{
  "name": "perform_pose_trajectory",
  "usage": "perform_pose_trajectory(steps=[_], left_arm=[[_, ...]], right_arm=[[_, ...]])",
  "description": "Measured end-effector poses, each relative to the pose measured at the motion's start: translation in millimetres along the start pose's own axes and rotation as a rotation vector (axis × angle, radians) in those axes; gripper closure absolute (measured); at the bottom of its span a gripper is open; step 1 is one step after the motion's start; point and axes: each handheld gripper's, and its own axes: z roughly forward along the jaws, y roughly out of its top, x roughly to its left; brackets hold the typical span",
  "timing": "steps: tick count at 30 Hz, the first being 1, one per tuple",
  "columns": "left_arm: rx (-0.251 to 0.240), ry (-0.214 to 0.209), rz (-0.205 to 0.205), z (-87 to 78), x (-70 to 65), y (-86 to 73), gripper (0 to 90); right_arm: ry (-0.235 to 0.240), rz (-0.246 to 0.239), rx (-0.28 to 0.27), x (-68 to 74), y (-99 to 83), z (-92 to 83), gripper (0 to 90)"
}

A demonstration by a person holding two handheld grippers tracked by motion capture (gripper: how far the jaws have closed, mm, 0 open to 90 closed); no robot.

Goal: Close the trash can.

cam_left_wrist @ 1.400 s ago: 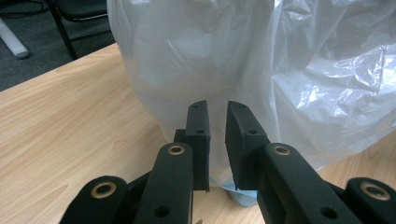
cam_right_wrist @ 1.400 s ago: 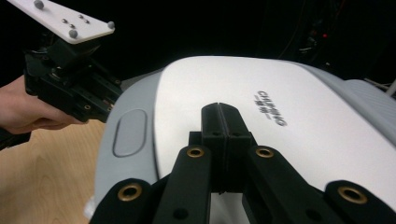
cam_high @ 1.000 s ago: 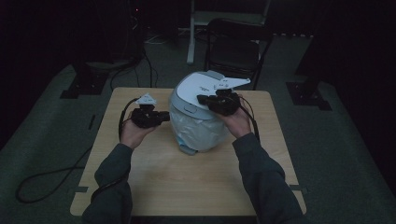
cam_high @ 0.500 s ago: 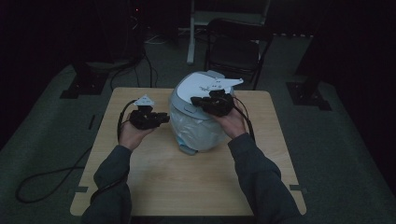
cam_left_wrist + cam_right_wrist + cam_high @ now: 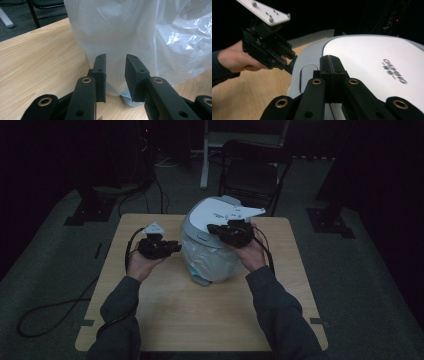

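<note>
High view: lidded waste bin (image 5: pixel 212 245) at centre of frame, upright on the pale wooden surface (image 5: pixel 200 320), dark chair (image 5: pixel 250 170) behind it at upper centre.

Left claw (image 5: pixel 172 247) just left of the bin; in the left gripper view (image 5: pixel 115 58) jaws narrowly parted, having just been opening, with liner bag (image 5: pixel 140 37) film visible through the gap and no pad pressing on it.

Right claw (image 5: pixel 212 227) on the lid (image 5: pixel 220 212); in the right gripper view (image 5: pixel 331 60) jaws fully closed on nothing, tips resting against the white top.

Likely hazards:
- snagging or tearing of the thin film if pinched and pulled sideways;
- tipping or sliding of the light bin through uneven downward pressure on the lid;
- slipping of the closed tips across the smooth plastic.

Appearance: rounded white lid with grey lettering and a recessed push tab, pale grey rim, translucent crinkled bag draped over the body down to a bluish base.
</note>
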Motion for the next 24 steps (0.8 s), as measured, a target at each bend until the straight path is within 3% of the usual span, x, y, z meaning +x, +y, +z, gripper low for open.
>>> perform_pose_trajectory(steps=[4, 12, 19, 24], left_arm=[[-0.002, 0.002, -0.009, -0.6, 1.4, -2.2, 69.7], [0.002, 0.002, -0.014, 1.3, 0.6, -4.3, 65.5], [0.002, 0.006, -0.018, 0.6, 1.8, -6.9, 64.0], [0.006, 0.014, -0.026, -2.9, 4.3, -12.4, 63.7]], right_arm=[[0.021, 0.012, -0.048, 3.2, -4.8, -16.3, 90.0], [0.044, -0.015, -0.046, 17.3, -28.3, -33.6, 88.7], [0.041, -0.005, -0.040, 19.6, -43.0, -45.6, 88.4], [0.008, -0.010, -0.031, 20.6, -52.5, -58.9, 87.9]])
